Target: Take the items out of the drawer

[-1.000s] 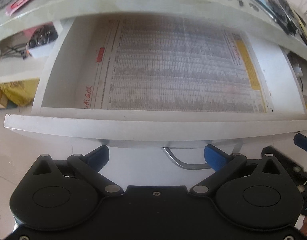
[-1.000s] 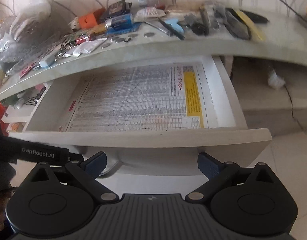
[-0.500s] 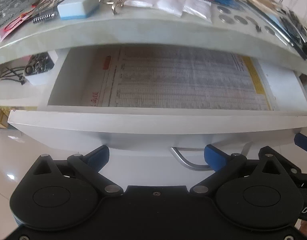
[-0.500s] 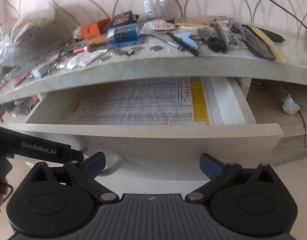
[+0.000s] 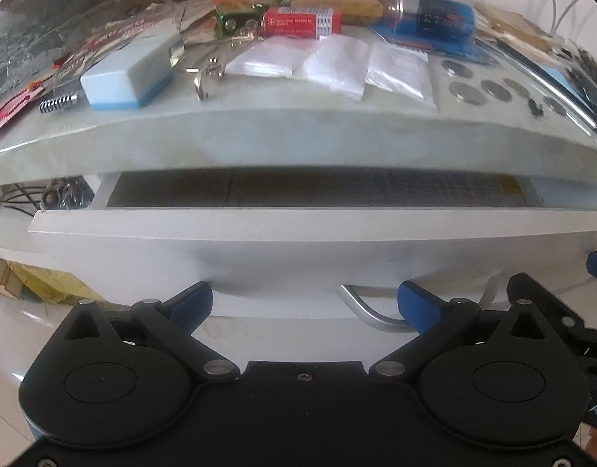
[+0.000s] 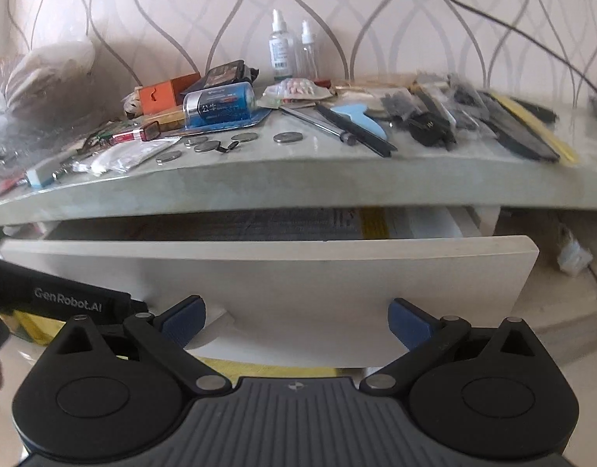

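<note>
A white drawer [image 5: 298, 249] [image 6: 283, 292] under a pale stone top stands only slightly out, its newspaper lining [image 5: 337, 192] [image 6: 259, 229] showing through a narrow gap. No loose item shows inside. My left gripper [image 5: 304, 303] is open right at the drawer front, its blue right pad beside the metal handle [image 5: 372, 313]. My right gripper [image 6: 296, 321] is open too, close to the drawer front, with nothing between its fingers. The left gripper's black body [image 6: 61, 299] shows at the left of the right wrist view.
The stone top [image 6: 298, 179] is crowded: a blue-white block [image 5: 131, 74], a red box [image 5: 300, 21], foil sachets [image 5: 329, 62], coin cells [image 6: 287, 138], a battery pack [image 6: 220, 103], pens, spray bottles [image 6: 281, 48], black pouches [image 6: 512, 124]. Cables hang at right. A yellow bag [image 5: 45, 284] lies low left.
The drawer has slid inward, from wide open to a narrow gap. Both cameras have dropped lower and now look across the cluttered top instead of down into the drawer.
</note>
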Demonstrator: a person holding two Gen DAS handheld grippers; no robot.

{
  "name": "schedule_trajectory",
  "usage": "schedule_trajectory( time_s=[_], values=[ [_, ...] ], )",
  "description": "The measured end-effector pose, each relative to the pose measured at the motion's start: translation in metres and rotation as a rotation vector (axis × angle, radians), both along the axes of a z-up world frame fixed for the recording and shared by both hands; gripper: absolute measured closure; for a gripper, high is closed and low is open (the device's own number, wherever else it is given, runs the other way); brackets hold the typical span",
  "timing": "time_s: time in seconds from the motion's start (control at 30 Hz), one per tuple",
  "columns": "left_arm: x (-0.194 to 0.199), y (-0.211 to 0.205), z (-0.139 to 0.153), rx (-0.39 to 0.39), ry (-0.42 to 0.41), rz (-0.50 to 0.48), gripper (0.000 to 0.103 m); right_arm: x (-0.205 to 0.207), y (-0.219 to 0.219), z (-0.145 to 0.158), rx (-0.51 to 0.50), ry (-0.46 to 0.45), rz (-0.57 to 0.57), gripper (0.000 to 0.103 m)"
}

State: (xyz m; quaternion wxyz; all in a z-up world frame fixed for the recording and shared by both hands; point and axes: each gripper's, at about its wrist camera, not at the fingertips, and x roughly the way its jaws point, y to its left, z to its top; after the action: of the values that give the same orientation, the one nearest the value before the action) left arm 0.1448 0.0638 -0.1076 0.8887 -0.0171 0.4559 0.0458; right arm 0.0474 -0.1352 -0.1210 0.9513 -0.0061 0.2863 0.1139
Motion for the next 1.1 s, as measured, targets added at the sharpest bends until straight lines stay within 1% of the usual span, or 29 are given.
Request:
schedule_trajectory(
  time_s=[0.1,0.3,0.53,0.7,0.77,0.87,0.9,0.93,1.0,1.03,1.1],
  values=[
    [-0.007,-0.001,-0.001,0.008,-0.017,0.006,0.000,0.008,0.004,-0.003,-0.025,-0.024,0.001,0.000],
    [-0.025,-0.001,-0.004,-0.003,-0.023,0.032,0.000,0.024,0.006,-0.005,-0.021,-0.044,-0.010,0.000],
    [-0.054,-0.008,-0.007,-0.005,-0.031,0.045,0.000,0.034,0.005,-0.006,0.016,-0.059,-0.035,0.000],
    [-0.086,-0.016,-0.009,0.003,-0.045,0.039,0.000,0.031,0.013,-0.012,-0.043,-0.088,-0.035,0.000],
    [-0.100,-0.017,-0.010,0.007,-0.048,0.039,0.000,0.030,0.010,-0.014,-0.032,-0.076,-0.021,0.000],
    [-0.129,-0.019,-0.003,0.013,-0.049,0.039,0.000,0.025,0.003,-0.015,-0.003,-0.024,-0.019,0.000],
    [-0.139,-0.020,0.000,0.016,-0.039,0.036,0.000,0.020,0.001,-0.014,-0.004,-0.011,-0.018,0.000],
    [-0.148,-0.022,0.002,0.022,-0.012,0.027,0.000,0.014,0.000,-0.013,-0.012,0.003,-0.013,0.000],
    [-0.167,-0.029,0.003,0.033,0.060,-0.002,0.000,0.003,0.000,-0.010,-0.034,0.040,-0.006,0.000],
    [-0.177,-0.033,0.001,0.034,0.095,-0.020,0.000,-0.002,0.000,-0.007,-0.048,0.066,-0.008,0.000],
    [-0.199,-0.042,-0.001,0.028,0.140,-0.056,0.000,-0.010,-0.001,0.002,-0.063,0.138,0.000,0.000]
  ],
)
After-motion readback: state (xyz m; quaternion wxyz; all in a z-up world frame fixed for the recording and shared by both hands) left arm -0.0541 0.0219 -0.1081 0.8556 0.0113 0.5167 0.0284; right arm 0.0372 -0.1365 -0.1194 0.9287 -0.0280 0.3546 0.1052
